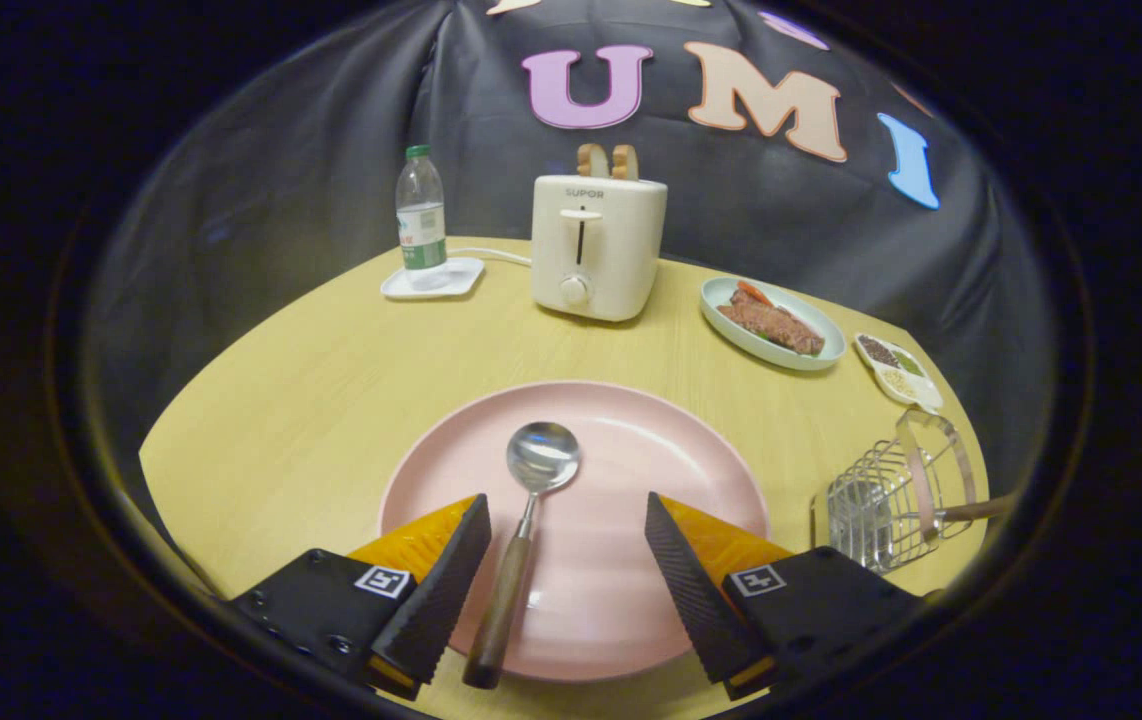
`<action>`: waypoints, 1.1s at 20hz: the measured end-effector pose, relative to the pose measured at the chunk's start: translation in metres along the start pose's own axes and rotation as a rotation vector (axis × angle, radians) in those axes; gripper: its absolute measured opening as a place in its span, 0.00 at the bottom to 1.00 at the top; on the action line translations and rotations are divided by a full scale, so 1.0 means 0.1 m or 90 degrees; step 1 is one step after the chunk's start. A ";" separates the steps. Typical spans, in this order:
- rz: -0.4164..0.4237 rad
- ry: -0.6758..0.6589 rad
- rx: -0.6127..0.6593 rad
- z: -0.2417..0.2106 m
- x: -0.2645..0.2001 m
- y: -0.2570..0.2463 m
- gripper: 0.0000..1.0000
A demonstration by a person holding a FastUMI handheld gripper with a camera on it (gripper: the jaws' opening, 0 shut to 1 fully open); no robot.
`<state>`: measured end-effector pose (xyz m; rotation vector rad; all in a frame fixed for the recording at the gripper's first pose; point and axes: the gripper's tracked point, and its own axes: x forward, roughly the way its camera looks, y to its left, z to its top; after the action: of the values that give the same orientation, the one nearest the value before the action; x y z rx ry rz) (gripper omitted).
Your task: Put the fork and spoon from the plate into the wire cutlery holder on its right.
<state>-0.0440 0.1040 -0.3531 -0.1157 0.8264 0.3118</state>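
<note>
The hand-held gripper point(566, 520) hangs wide open over the round pink plate point(631, 440), holding nothing, its two fingers standing either side of the steel spoon with the brown wooden handle point(521, 540). The spoon lies on the plate with its bowl toward the plate's middle and its handle running out over the plate's near rim, much closer to the left finger than to the right. To do this pick well, I judge the gripper should shift toward the handle so that it sits midway between the fingers, drop low, and close across the wooden part, not the thin metal neck, which would likely slip. The wire cutlery holder with the looped handle point(886, 505) stands on the pale wooden worktop point(311, 380) just right of the plate. A brown handle sticks out of it, which may be the fork, though its head is lost among the wires. The holder's far side is distorted and hard to read.
</note>
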 end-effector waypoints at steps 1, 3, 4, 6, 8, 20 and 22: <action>0.005 0.004 -0.002 -0.03 0.01 0.03 0.99; 0.010 0.012 -0.005 -0.04 0.04 0.04 0.97; 0.011 0.017 -0.007 -0.05 0.05 0.04 0.91; 0.015 0.025 -0.010 -0.08 0.06 0.06 0.79; 0.018 0.025 -0.009 -0.08 0.06 0.06 0.66; 0.039 0.067 -0.007 -0.12 0.06 0.13 0.08; 0.044 0.065 -0.021 -0.11 0.04 0.13 0.07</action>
<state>-0.0533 0.1144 -0.3632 -0.1344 0.9281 0.3876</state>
